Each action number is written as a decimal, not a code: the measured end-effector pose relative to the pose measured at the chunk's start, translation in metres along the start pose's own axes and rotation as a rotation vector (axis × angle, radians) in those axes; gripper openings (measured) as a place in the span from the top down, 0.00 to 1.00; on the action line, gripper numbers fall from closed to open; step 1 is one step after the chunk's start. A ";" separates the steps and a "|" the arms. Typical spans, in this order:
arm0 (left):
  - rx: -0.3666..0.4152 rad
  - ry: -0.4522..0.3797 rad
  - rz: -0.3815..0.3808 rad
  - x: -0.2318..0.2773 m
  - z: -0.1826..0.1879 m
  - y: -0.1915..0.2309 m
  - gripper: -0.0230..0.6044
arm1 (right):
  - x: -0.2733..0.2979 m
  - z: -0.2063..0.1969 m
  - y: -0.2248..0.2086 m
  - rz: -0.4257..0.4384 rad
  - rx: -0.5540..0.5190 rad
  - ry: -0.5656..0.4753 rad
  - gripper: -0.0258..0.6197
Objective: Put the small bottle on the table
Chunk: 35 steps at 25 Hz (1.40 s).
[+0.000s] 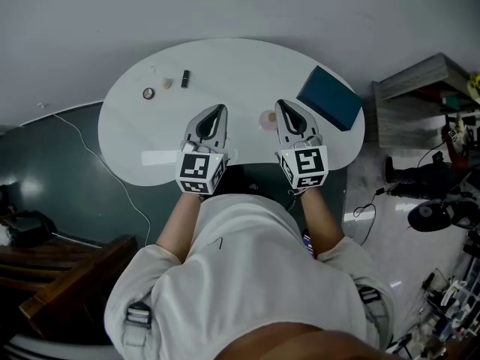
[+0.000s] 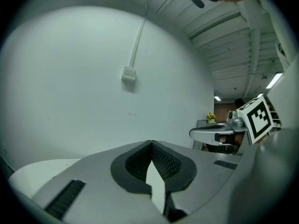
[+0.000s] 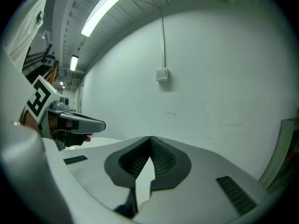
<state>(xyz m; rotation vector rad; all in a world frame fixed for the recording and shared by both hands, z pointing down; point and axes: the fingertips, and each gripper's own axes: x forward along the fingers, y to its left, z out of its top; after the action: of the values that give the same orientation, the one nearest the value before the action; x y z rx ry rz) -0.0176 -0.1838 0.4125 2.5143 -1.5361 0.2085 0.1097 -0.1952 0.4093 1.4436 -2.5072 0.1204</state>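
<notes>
Left gripper (image 1: 217, 112) and right gripper (image 1: 288, 106) hang closed and empty over the table (image 1: 240, 55); they should open before approaching the small bottle (image 1: 185, 79)

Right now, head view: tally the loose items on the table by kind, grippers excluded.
Flat dark-blue block: 1
Small dark stick-like item: 1
Small brownish ring: 1
Small pale lump: 1
Pale pinkish round item, too small to identify: 1
Total: 5
</notes>
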 end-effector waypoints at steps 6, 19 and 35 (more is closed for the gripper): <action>-0.001 -0.038 -0.009 -0.002 0.017 0.000 0.94 | -0.002 0.021 -0.001 -0.019 -0.035 -0.038 0.96; 0.028 -0.055 0.004 -0.010 0.026 0.009 0.94 | -0.003 0.025 0.001 -0.049 -0.053 -0.043 0.96; 0.036 -0.034 -0.011 0.000 0.018 -0.001 0.94 | -0.010 0.012 -0.014 -0.074 -0.049 -0.011 0.96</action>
<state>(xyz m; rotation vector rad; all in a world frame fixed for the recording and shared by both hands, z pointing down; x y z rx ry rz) -0.0163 -0.1877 0.3954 2.5659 -1.5437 0.1944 0.1249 -0.1963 0.3941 1.5191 -2.4442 0.0379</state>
